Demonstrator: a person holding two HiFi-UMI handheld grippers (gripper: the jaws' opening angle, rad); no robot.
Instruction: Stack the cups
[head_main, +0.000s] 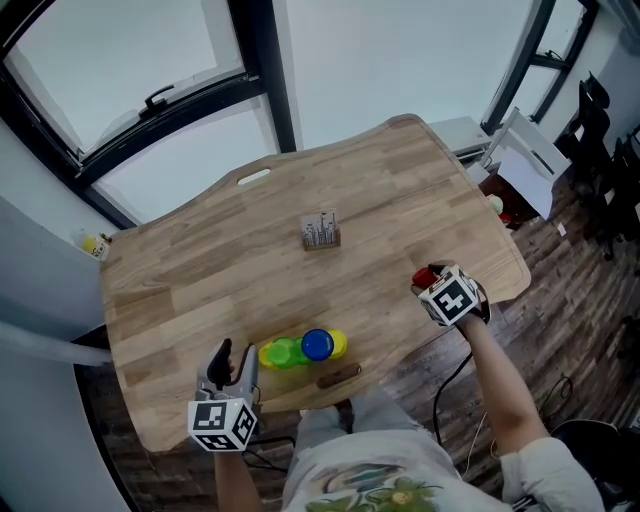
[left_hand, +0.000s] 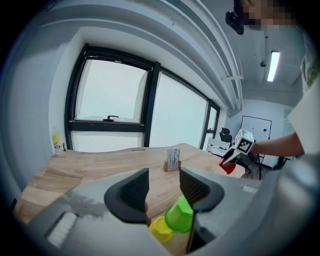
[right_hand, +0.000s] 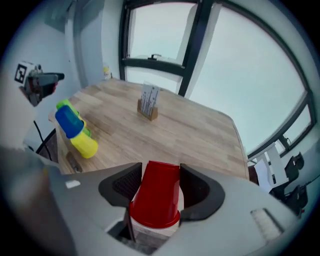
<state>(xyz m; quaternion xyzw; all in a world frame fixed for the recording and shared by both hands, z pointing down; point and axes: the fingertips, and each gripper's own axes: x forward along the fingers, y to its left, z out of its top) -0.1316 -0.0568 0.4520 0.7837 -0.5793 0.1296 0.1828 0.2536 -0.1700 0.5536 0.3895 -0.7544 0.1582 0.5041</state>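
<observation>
A green cup (head_main: 280, 353), a blue cup (head_main: 318, 344) and a yellow cup (head_main: 339, 345) lie in a row on their sides near the front edge of the wooden table (head_main: 200, 270). My left gripper (head_main: 233, 358) hovers just left of them, open with nothing between its fingers. In the left gripper view the green cup (left_hand: 180, 215) and yellow cup (left_hand: 160, 230) show below the jaws. My right gripper (head_main: 430, 278) is at the table's right edge, shut on a red cup (right_hand: 156, 192) held base-forward. The blue cup (right_hand: 67, 121) and yellow cup (right_hand: 85, 145) lie far to its left.
A small wooden card holder (head_main: 320, 232) stands mid-table. A dark brown oblong piece (head_main: 338, 377) lies at the front edge below the cups. A yellow bottle (head_main: 95, 245) sits on the window sill at far left. Chairs and a white stand (head_main: 525, 160) are right of the table.
</observation>
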